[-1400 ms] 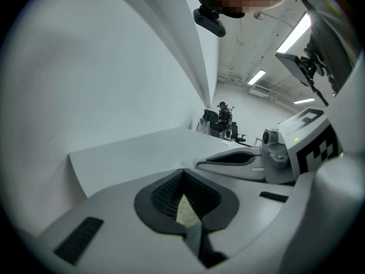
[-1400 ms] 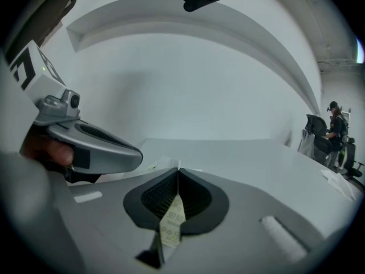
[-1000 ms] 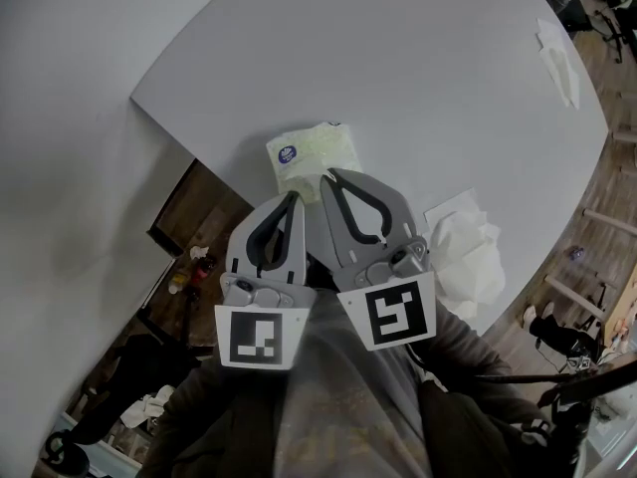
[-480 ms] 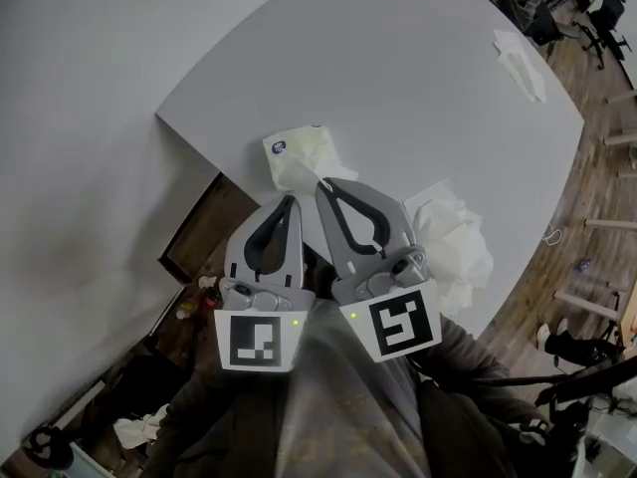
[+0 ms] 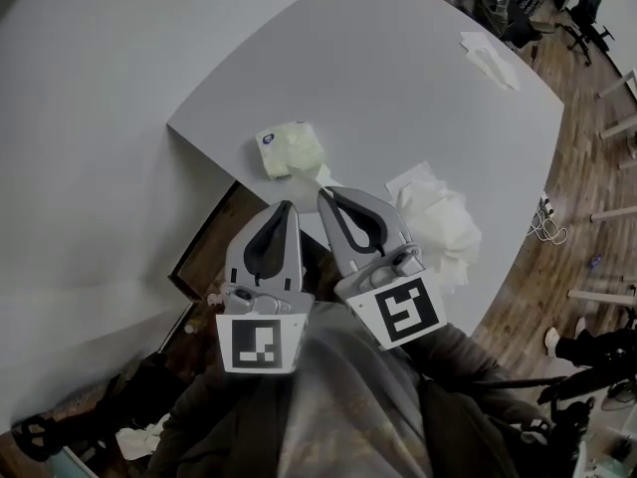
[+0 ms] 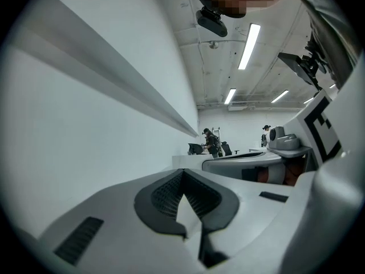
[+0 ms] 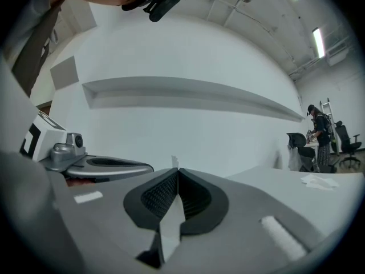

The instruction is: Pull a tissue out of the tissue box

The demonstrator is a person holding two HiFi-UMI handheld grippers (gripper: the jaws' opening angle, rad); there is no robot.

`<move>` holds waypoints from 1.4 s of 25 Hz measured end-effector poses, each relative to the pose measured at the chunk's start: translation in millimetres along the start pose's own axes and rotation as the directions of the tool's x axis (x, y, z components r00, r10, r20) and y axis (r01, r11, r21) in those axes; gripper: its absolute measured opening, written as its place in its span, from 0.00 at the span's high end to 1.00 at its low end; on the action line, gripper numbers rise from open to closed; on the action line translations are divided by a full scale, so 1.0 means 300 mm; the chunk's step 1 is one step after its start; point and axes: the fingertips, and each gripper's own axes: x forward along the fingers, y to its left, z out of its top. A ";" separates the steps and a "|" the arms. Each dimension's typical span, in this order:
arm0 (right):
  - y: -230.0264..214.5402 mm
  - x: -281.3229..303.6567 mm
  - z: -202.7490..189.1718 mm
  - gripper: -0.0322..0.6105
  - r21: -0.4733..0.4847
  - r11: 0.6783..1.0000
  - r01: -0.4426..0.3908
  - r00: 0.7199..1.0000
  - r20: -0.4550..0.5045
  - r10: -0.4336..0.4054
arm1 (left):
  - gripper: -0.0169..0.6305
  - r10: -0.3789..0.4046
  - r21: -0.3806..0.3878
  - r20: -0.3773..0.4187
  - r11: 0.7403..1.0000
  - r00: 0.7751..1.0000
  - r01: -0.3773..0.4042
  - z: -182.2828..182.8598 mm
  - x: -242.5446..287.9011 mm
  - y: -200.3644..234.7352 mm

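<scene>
Our left gripper (image 5: 288,207) and right gripper (image 5: 324,193) point level, side by side. Left is closed — right pinches a tissue (image 7: 171,227).

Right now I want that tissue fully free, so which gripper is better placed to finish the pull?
Right: the right gripper is shut on the tissue trailing from the tissue pack; the left gripper holds nothing visible.

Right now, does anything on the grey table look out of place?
A heap of crumpled white tissues sprawls at the near edge of the grey table, and a loose white tissue lies at the far edge, apart from the pale green tissue pack.
</scene>
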 end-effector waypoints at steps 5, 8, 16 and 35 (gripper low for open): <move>0.029 -0.083 0.011 0.94 -0.006 1.000 -0.001 1.000 0.008 0.001 | 0.98 -0.008 0.025 0.023 1.000 1.000 0.008 0.029 -0.062 -0.062; 0.043 -0.110 0.022 0.94 -0.016 1.000 -0.004 1.000 0.019 0.004 | 0.98 -0.009 0.038 0.040 0.999 0.999 0.007 0.045 -0.084 -0.083; 0.041 -0.146 0.039 0.95 -0.024 1.000 0.001 0.999 0.042 0.000 | 0.98 0.004 0.047 0.065 0.999 0.998 -0.007 0.064 -0.107 -0.101; 0.014 -0.165 0.050 0.95 -0.040 0.999 0.028 0.999 0.043 -0.026 | 0.98 -0.032 0.052 0.077 0.998 0.997 0.028 0.086 -0.079 -0.132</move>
